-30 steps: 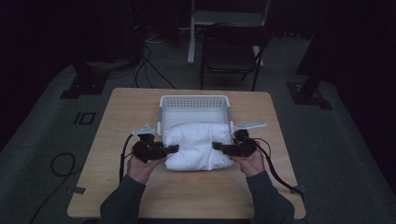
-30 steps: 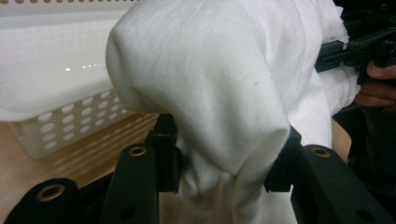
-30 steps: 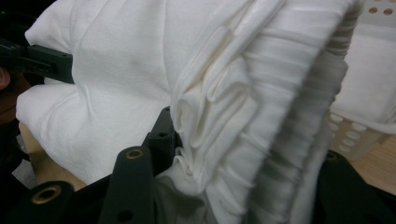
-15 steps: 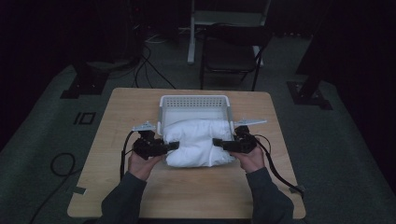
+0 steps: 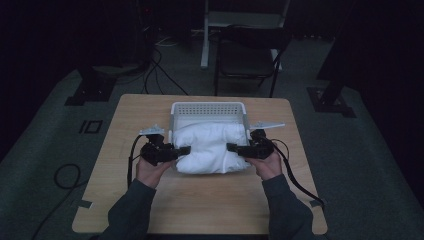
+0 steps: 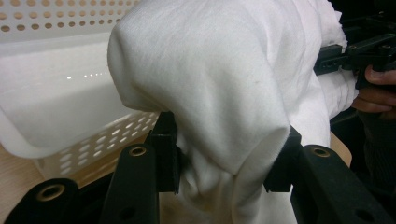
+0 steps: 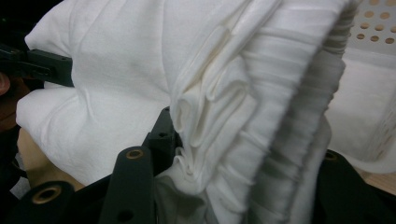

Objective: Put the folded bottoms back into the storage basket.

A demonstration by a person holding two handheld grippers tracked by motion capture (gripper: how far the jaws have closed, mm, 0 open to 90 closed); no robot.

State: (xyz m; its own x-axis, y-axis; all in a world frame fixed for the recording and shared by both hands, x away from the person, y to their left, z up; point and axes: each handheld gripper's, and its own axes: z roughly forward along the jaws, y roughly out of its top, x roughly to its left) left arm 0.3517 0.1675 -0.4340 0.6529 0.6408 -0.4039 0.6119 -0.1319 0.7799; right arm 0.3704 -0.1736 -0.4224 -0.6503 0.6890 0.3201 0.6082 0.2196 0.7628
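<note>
Left gripper view: the left gripper (image 6: 224, 158) is clamped on a fold of the bulky white cloth bundle (image 6: 219, 84), its two black jaws pressing the fabric from either side. Just beyond the jaws, the cloth rises in a rounded hump. Behind and to the left of it stands the white perforated plastic basket (image 6: 60, 18), with more of the cloth lying inside. Farther off at the right edge, the other gripper meets the far end of the bundle.

Right gripper view: the right gripper (image 7: 233, 163) is closed on a pleated, bunched edge of the same cloth (image 7: 140, 60). The basket wall (image 7: 373, 28) lies beyond the jaws at upper right.

High view: the left gripper (image 5: 182, 150) and right gripper (image 5: 232, 147) hold opposite ends of the bundle (image 5: 210, 147), which drapes from the basket (image 5: 207, 107) over its near rim toward the person. The basket stands on the light wooden table (image 5: 200, 200).

Compared with half a second ago, both grippers sit in much the same places, the grips unchanged. The bundle's near part hangs at about the same spot; no clear shift can be made out.
</note>
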